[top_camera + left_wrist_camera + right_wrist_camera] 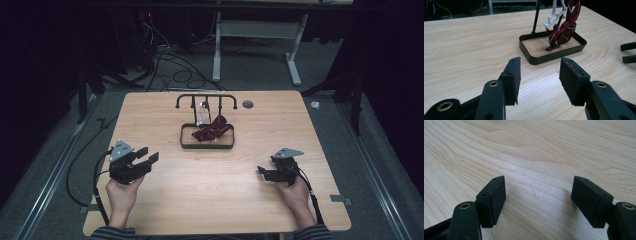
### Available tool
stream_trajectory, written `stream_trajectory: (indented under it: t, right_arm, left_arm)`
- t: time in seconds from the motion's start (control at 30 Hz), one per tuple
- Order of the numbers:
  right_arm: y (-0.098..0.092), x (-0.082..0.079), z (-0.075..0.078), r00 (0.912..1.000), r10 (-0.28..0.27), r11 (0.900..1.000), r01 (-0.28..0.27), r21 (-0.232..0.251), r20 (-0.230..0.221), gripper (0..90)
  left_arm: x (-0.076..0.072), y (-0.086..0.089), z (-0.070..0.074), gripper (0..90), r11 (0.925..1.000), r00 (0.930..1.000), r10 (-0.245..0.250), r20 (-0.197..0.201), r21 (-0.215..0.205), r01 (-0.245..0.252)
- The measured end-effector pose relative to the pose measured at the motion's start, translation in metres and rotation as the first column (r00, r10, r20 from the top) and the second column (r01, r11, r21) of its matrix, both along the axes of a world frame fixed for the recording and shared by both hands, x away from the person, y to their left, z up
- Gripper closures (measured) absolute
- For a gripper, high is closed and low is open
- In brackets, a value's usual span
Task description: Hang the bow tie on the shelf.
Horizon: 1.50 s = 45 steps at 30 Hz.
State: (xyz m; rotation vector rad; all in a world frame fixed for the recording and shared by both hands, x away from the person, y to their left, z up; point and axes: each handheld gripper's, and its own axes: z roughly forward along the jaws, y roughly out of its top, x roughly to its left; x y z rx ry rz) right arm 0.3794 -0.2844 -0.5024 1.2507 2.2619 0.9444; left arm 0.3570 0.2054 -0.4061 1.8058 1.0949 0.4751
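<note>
Here, both hand-held grippers, left (148,154) and right (262,172), are sitting spread and empty low in the frame, well apart from the tie (212,129) draping into the tray (207,145) at centre.

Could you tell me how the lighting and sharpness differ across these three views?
High view: dim, dark surroundings, table evenly lit. Left gripper view: brighter, red striped cloth fairly sharp, near jaws soft. Right gripper view: bright wood grain, slight glare toward the top.

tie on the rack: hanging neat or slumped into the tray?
Slumped. The red striped tie hangs from the rack but bunches in a knotted heap on the floor of the tray, beside a white hanger.
</note>
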Motion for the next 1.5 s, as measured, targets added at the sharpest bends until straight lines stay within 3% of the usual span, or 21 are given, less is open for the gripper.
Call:
stream_trajectory:
  t: [0.87,1.5]
  right_arm:
    - [0.000,0.000,0.000,1.0000,0.000,1.000,0.000,0.000,0.000,29.1]
    - [0.000,0.000,0.000,1.0000,0.001,1.000,-0.001,-0.001,0.002,29.1]
  left_arm:
    - [0.000,0.010,-0.025,50.5,0.9995,0.9970,0.031,-0.072,0.005,-0.031]
    - [-0.004,0.012,-0.054,50.1,0.9985,0.9898,0.053,-0.132,-0.003,-0.054]
